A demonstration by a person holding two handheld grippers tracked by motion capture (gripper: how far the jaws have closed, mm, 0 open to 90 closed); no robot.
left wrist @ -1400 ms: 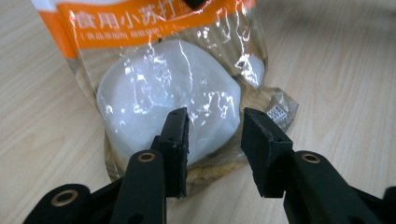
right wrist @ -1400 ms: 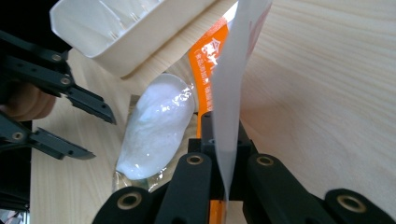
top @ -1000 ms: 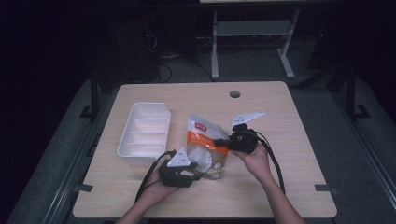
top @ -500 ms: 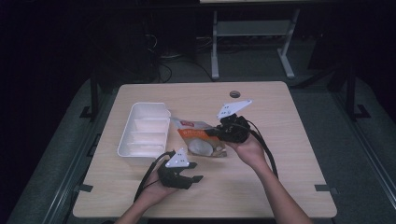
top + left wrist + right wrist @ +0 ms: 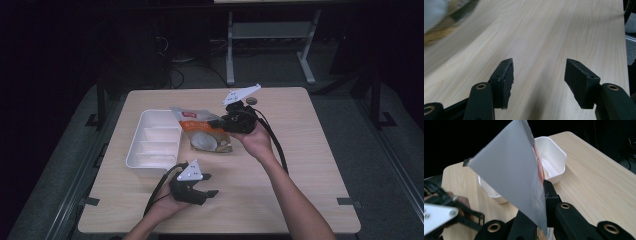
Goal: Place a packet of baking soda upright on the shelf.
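My right gripper (image 5: 216, 124) is shut on the edge of an orange and white snack bag (image 5: 202, 134) and holds it in the air just right of the white divided tray (image 5: 150, 145). In the right gripper view the bag's silver back (image 5: 509, 170) rises from between the black jaws of the right gripper (image 5: 544, 195), with the tray (image 5: 550, 157) behind it. My left gripper (image 5: 210, 185) rests low near the table's front edge, pointing right. Its jaws have just been opening and the left gripper (image 5: 540, 71) has only bare wood between them.
The light wooden table (image 5: 300, 165) has free surface to the right and in front. A round cable hole (image 5: 251, 101) lies near its far edge. Dark floor and a metal stand (image 5: 270, 35) are beyond. The left hand and its gripper plate (image 5: 439, 216) lie below the bag.
The right gripper has lifted the bag up and away from the left gripper, toward the tray's side. The left gripper stayed in place and its jaws spread apart.
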